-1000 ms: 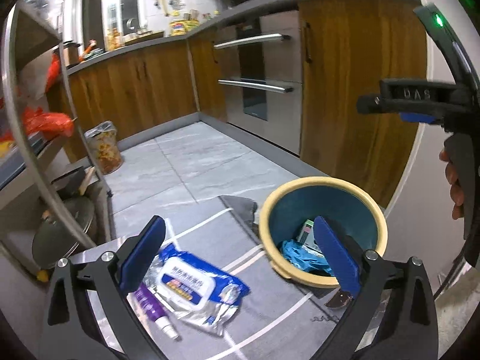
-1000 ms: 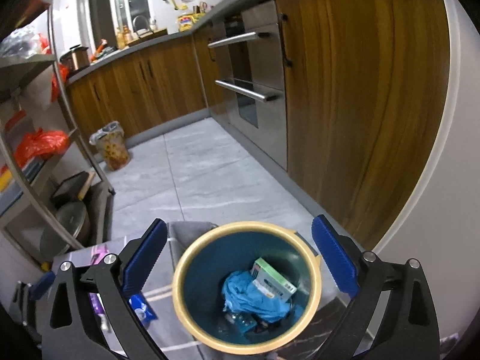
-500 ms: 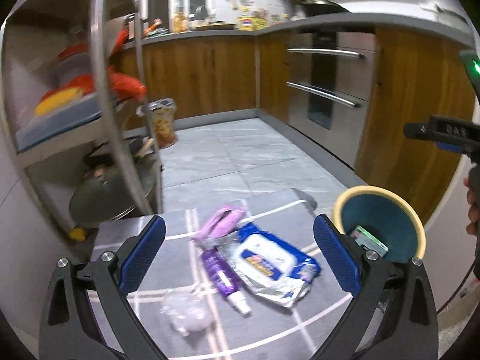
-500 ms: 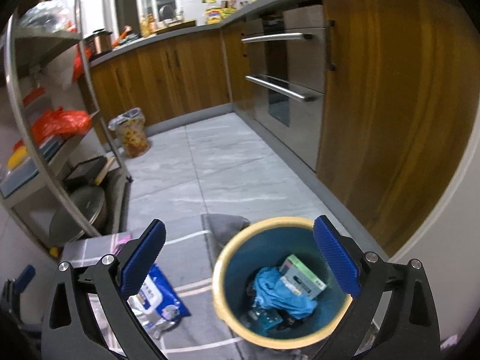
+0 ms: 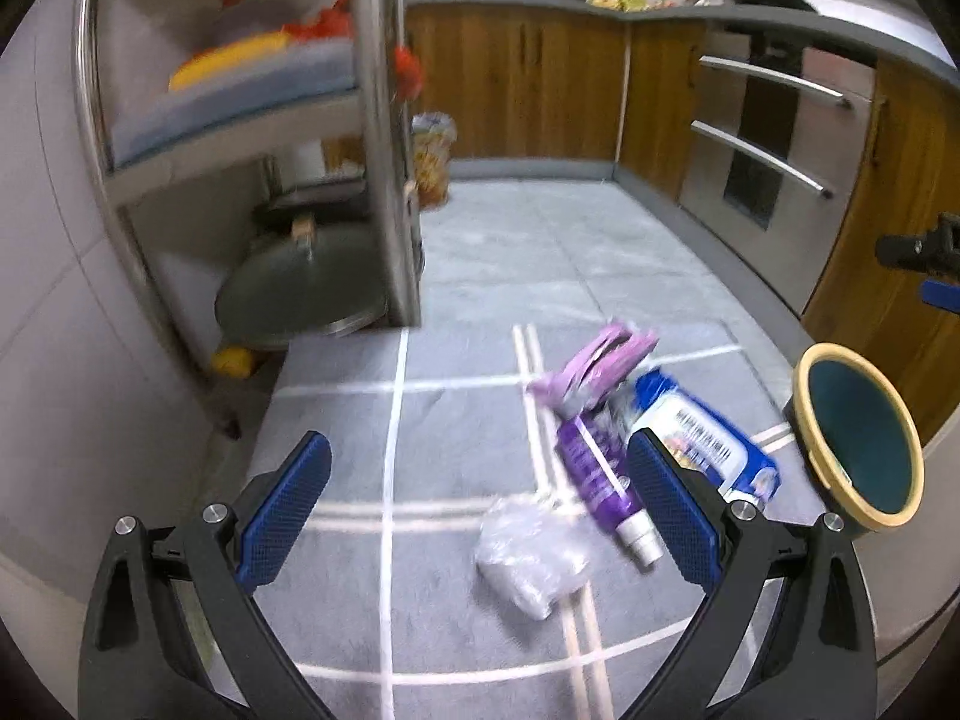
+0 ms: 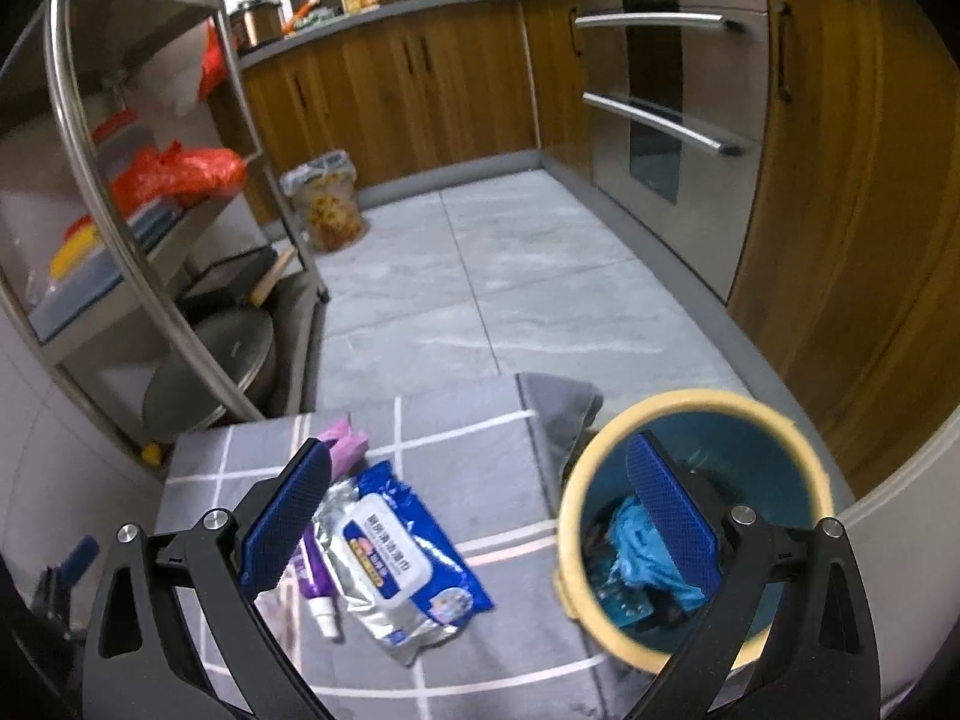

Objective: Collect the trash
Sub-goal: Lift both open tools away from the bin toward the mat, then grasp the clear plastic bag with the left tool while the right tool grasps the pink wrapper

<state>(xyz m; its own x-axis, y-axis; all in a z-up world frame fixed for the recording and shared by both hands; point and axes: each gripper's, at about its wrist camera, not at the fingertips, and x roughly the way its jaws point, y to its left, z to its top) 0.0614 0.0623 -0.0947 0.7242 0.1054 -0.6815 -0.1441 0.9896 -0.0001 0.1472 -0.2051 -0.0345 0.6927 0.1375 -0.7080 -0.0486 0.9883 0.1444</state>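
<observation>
Left claw (image 5: 477, 513): we hold it released, jaws spread wide and gripping nothing, above a grey mat (image 5: 456, 420) crossed by white lines.

Clear bag (image 5: 531, 558): we see this crumpled wrapper lying on the mat between our left fingers, nearer the right one.

Purple tube (image 5: 594, 474): it lies just beyond the bag, cap toward us, beside our left claw's right finger.

Pink pack (image 5: 600, 363): it sits farther ahead, touching the tube's far end.

Wipes pack (image 6: 390, 564): blue and silver, it lies flat between our right claw's fingers, closer to the left one.

Right claw (image 6: 477, 531): we hold it released too, empty, hovering over the mat's edge.

Bin (image 6: 780, 438): yellow-rimmed and teal inside, it stands behind our right claw's right finger; blue rag (image 6: 636, 546) and other scraps lie in it.

Shelf (image 6: 138, 276): a steel rack stands ahead and left of both claws, a pot lid (image 5: 306, 288) on its lowest level.

Cabinets (image 6: 396, 84): wooden doors line the far wall ahead.
</observation>
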